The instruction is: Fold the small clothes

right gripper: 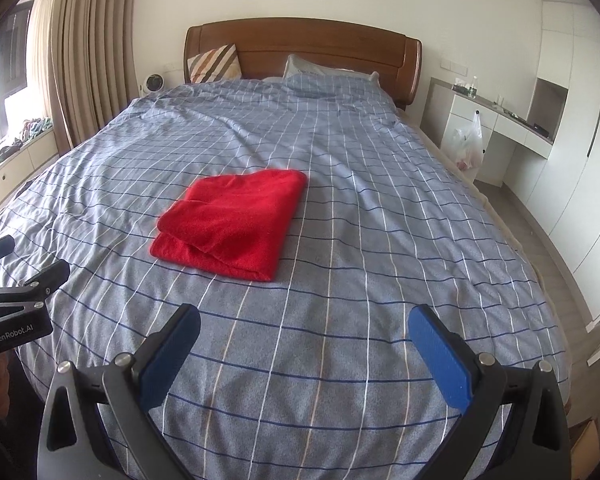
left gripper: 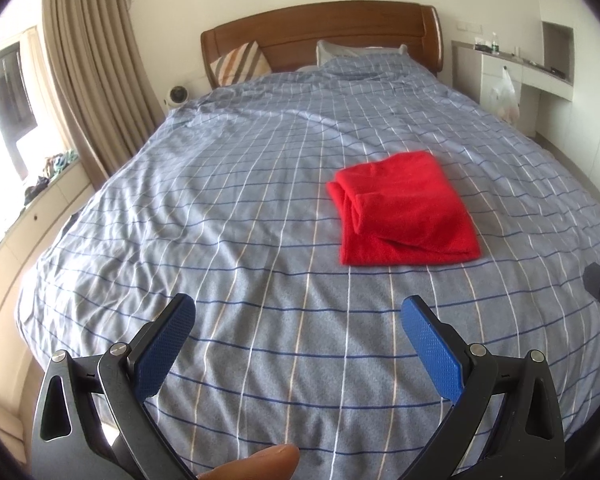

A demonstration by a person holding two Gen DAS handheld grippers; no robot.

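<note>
I've got both grippers, left [left gripper: 298, 312] and right [right gripper: 304, 322], hovering with fingers wide apart, empty. The red cloth [left gripper: 408, 210] lies folded on the bed [left gripper: 220, 200], soft and floppy; I'd pinch its near corners.

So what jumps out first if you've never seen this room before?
The bright red folded cloth jumps out, lying alone on the blue checked bedspread near the middle of the bed. Next come the blue-padded fingers of the left gripper and right gripper, both open and empty, at the bottom of each view. Behind stands a wooden headboard.
</note>
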